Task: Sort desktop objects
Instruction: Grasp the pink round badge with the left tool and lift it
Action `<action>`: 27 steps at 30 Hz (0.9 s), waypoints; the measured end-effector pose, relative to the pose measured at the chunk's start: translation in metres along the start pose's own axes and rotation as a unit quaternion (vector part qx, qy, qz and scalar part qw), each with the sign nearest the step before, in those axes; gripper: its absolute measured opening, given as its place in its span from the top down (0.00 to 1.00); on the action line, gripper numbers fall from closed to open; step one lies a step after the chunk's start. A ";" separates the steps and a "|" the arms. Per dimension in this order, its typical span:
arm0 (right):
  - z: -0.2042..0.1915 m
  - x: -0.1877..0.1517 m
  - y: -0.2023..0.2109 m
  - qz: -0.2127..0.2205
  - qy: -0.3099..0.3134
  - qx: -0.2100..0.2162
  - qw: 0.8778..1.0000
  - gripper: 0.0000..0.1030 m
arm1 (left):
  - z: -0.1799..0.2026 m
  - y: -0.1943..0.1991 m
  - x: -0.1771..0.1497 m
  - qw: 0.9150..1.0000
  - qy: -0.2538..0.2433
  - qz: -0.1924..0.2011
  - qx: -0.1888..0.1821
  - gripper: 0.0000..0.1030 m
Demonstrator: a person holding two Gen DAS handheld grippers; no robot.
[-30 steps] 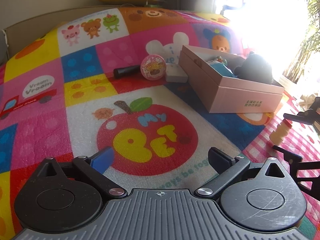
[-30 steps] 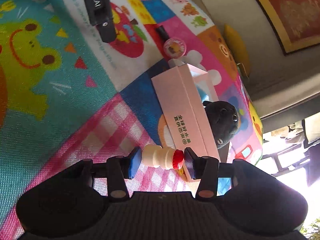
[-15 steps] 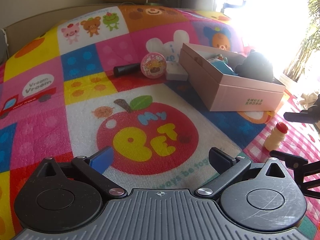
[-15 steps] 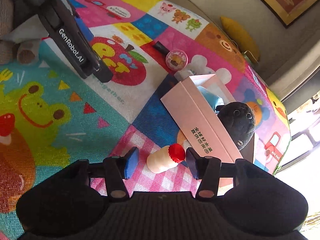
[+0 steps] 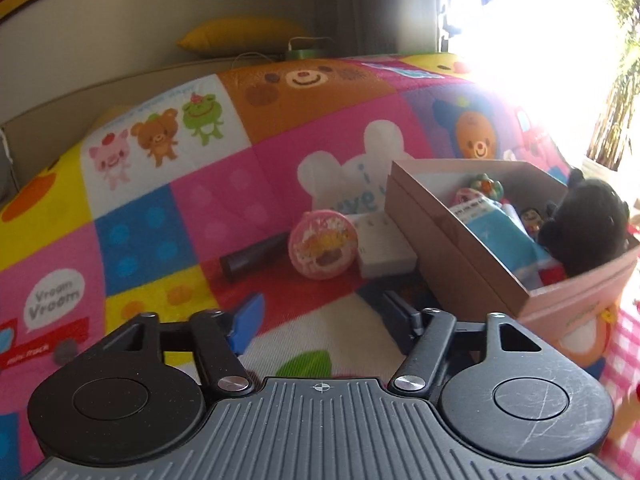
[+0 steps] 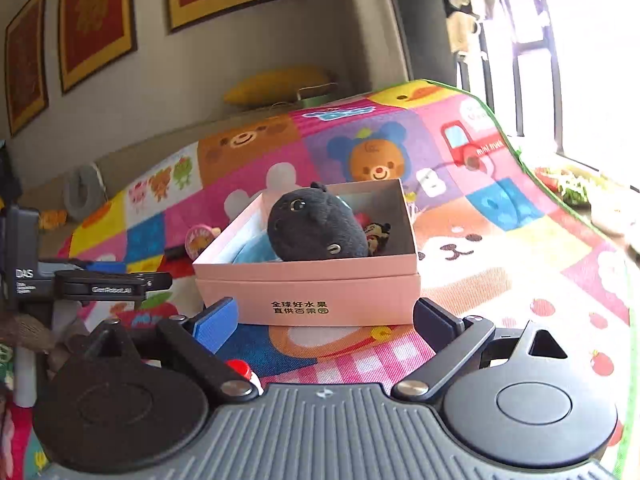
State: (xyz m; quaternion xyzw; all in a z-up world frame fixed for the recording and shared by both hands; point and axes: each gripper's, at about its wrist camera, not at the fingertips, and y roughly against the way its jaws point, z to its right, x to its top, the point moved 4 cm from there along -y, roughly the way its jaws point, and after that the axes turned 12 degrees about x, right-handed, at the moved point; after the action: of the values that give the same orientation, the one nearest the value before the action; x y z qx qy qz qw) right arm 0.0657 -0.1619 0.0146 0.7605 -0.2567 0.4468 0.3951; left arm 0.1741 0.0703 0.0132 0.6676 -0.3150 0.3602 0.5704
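Observation:
An open pink box (image 6: 308, 296) sits on the play mat with a black plush (image 6: 316, 226) and small toys inside. My right gripper (image 6: 326, 322) hovers level in front of it, its jaws opening and nothing between them. A small cream bottle with a red cap (image 6: 241, 368) peeks out under its blue left finger, free of the pads. In the left wrist view a round pink tin (image 5: 323, 244), a dark tube (image 5: 256, 258) and a small white box (image 5: 384, 250) lie beside the pink box (image 5: 460, 248). My left gripper (image 5: 320, 320) is just short of them, its jaws closing on nothing.
The colourful mat (image 5: 160, 208) runs back to a beige wall ledge with a yellow cushion (image 5: 244, 36). Bright window glare fills the right. In the right wrist view the other gripper's body (image 6: 112, 284) reaches in from the left.
The right gripper rolled upright, let go of the small bottle and spread its jaws. The left gripper moved forward toward the tin and tube, and its jaws narrowed.

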 end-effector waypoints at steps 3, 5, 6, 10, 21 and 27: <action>0.015 -0.010 -0.001 0.017 -0.044 0.000 0.999 0.07 | 0.006 -0.024 0.016 0.999 0.034 -0.002 -0.005 0.25; 0.021 -0.016 -0.003 0.019 -0.062 -0.005 0.998 0.07 | 0.013 -0.038 0.023 0.999 0.032 0.003 0.021 0.25; 0.023 -0.015 -0.004 0.019 -0.068 -0.006 0.997 0.07 | 0.015 -0.045 0.025 0.999 0.032 0.002 0.034 0.27; 0.033 -0.015 -0.001 0.023 -0.088 0.005 0.996 0.04 | 0.017 -0.068 0.030 0.998 0.038 -0.025 0.035 0.40; 0.037 -0.016 -0.006 0.017 -0.101 0.005 0.995 0.03 | 0.002 0.023 -0.002 0.997 -0.024 -0.075 -0.005 0.41; 0.037 -0.017 -0.006 0.017 -0.105 -0.003 0.994 0.01 | 0.030 0.095 -0.032 0.986 -0.104 -0.104 -0.079 0.41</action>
State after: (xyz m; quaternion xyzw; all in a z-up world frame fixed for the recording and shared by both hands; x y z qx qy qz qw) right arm 0.0802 -0.1890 -0.0129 0.7972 -0.3112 0.3707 0.3607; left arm 0.0815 0.0267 0.0347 0.6833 -0.3293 0.2011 0.6199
